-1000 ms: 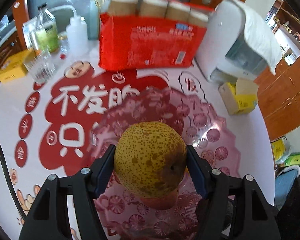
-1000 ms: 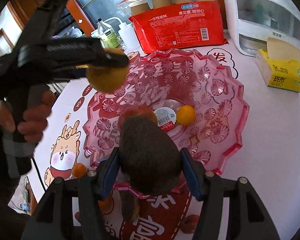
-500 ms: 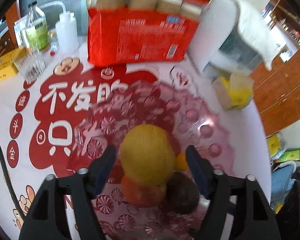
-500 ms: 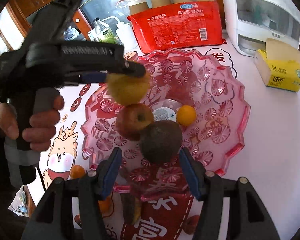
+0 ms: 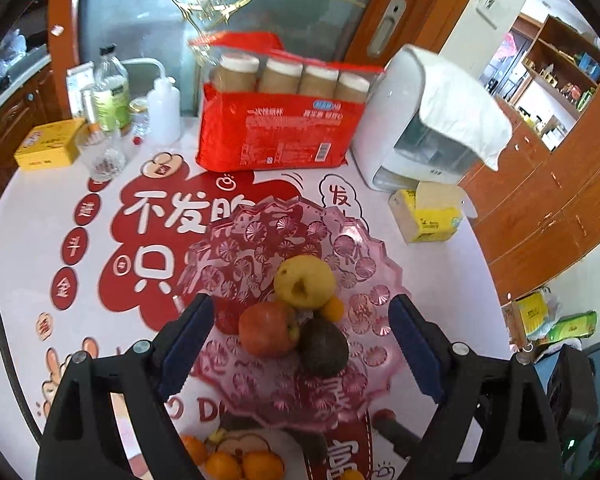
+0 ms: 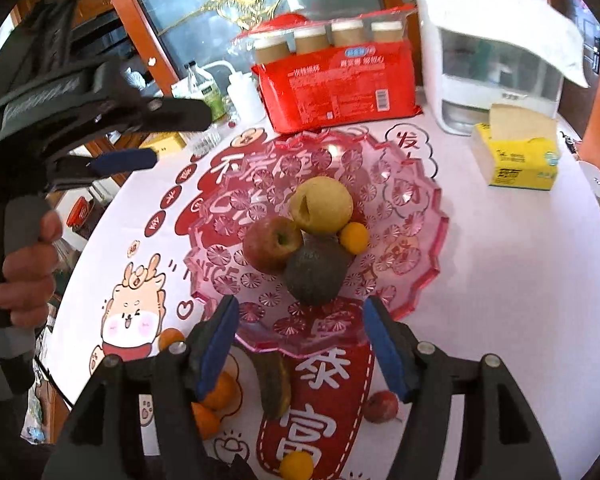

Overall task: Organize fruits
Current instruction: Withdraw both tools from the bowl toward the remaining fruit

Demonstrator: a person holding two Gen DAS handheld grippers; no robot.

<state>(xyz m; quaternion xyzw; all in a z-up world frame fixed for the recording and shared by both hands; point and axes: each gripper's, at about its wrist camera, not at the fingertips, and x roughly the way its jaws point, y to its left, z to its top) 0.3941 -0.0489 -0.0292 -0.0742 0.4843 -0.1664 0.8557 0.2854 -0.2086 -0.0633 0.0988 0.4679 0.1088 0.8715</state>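
Note:
A pink glass fruit dish (image 5: 364, 256) (image 6: 420, 208) holds a yellow pear (image 5: 305, 281) (image 6: 321, 205), a red apple (image 5: 268, 328) (image 6: 272, 244), a dark avocado (image 5: 323, 346) (image 6: 317, 274) and a small orange (image 5: 333, 307) (image 6: 354, 237). My left gripper (image 5: 298, 344) is open and empty, above the dish's near side; it also shows in the right wrist view (image 6: 156, 136), raised at the left. My right gripper (image 6: 300, 344) is open and empty over the dish's front rim.
Loose on the table near the front edge lie several small oranges (image 6: 216, 394) (image 5: 224, 464), a dark elongated fruit (image 6: 274, 384) and a small red fruit (image 6: 381, 406). Behind the dish stand a red pack of paper cups (image 5: 276, 128), a white appliance (image 5: 428, 120), a yellow tissue box (image 5: 428, 218), bottles (image 5: 110, 92).
Both grippers let go of their fruit and drew back and up: the pear left the left gripper and the avocado left the right; both fruits now rest in the dish.

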